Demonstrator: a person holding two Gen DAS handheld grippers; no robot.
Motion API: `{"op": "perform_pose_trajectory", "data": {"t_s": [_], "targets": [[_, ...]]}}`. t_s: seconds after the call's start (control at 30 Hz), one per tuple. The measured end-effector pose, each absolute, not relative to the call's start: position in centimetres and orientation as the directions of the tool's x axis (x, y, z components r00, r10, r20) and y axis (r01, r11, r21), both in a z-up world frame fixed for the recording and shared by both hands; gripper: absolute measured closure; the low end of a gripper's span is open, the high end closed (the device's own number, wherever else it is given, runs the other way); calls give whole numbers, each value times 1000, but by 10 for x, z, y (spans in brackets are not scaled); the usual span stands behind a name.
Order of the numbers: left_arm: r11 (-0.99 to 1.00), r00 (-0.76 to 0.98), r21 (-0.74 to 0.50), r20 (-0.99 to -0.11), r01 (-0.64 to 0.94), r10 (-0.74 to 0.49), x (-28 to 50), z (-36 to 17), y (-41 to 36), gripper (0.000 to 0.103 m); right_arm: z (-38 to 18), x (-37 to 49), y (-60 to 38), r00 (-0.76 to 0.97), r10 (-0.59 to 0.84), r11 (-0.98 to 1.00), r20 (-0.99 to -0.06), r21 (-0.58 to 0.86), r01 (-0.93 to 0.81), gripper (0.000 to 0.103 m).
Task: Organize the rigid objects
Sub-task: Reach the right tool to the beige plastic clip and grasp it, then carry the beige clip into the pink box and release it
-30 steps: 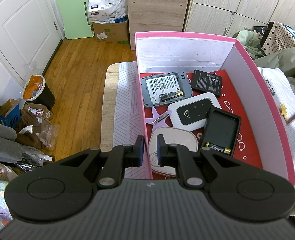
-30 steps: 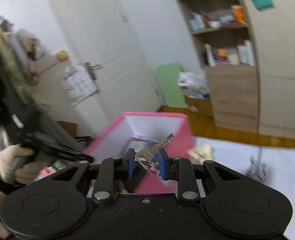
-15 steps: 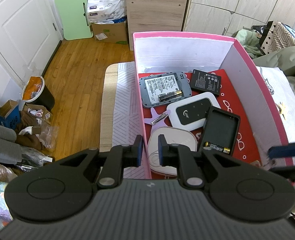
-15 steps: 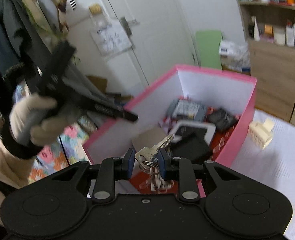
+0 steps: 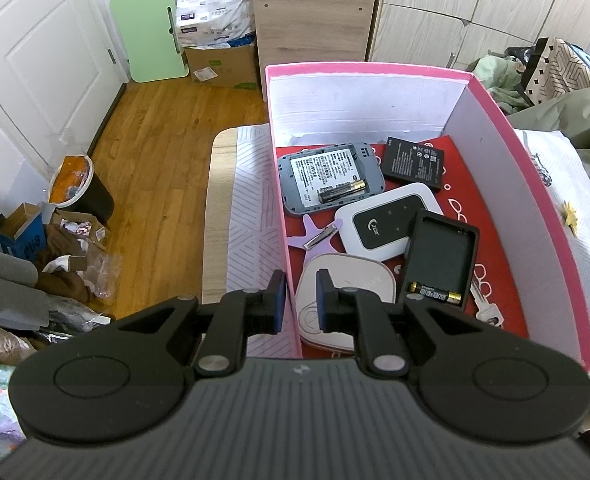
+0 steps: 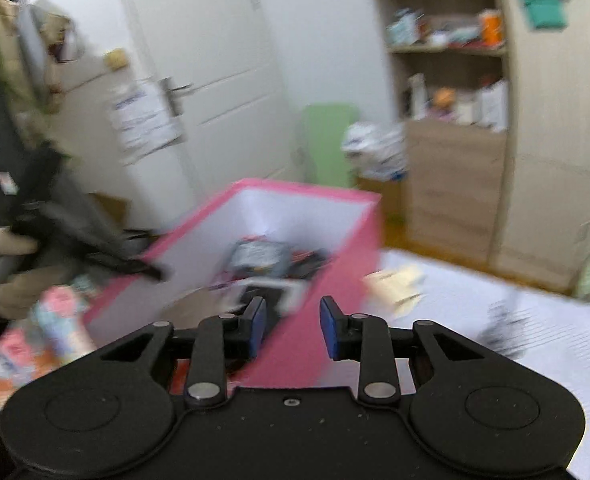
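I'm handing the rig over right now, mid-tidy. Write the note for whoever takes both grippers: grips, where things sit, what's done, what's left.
Left gripper: shut on the near left wall of the pink box, steadying it.
Right gripper: open, nothing between its fingers. Its jaws have just been opening, above the box's right wall.
In the box: keys beside the black battery tray, plus the white router.
Done: keys are in.
Left: yellow star and cream piece lie outside the box. A dark item near them is too blurred to name.
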State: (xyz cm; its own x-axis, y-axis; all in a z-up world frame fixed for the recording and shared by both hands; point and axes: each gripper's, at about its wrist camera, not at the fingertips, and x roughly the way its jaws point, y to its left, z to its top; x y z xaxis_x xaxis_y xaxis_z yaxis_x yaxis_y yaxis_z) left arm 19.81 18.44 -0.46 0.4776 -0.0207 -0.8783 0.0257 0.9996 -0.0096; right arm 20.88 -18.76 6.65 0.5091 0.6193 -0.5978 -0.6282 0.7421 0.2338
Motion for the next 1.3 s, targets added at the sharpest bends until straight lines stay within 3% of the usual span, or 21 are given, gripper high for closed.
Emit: {"op": "perform_pose_trajectory", "data": {"t_s": [0.17, 0.6, 0.77, 0.9, 1.0, 1.1, 1.3], "targets": [[1000, 476, -9, -879, 19, -17, 200, -6, 184, 90, 55, 226, -204, 647, 510, 792, -567, 17, -610, 56], [999, 473, 5, -881, 35, -12, 201, -7, 182, 90, -17, 297, -177, 529, 525, 723, -667, 21, -691, 51], [999, 475, 8, -880, 38, -11, 200, -7, 183, 90, -34, 309, -155, 524, 494, 685, -694, -61, -726, 40], [999, 476, 13, -879, 41, -8, 200, -6, 182, 90, -41, 319, -146, 526, 481, 686, -702, -72, -724, 40], [999, 476, 20, -880, 44, -4, 200, -6, 181, 90, -42, 328, -148, 499, 511, 706, -700, 11, -708, 41], [998, 476, 27, -880, 49, 0, 200, -6, 180, 90, -43, 330, -149, 476, 540, 699, -694, 54, -713, 50], [998, 477, 34, -879, 54, 4, 200, -7, 179, 90, -36, 317, -153, 500, 534, 717, -682, 51, -696, 50]]}}
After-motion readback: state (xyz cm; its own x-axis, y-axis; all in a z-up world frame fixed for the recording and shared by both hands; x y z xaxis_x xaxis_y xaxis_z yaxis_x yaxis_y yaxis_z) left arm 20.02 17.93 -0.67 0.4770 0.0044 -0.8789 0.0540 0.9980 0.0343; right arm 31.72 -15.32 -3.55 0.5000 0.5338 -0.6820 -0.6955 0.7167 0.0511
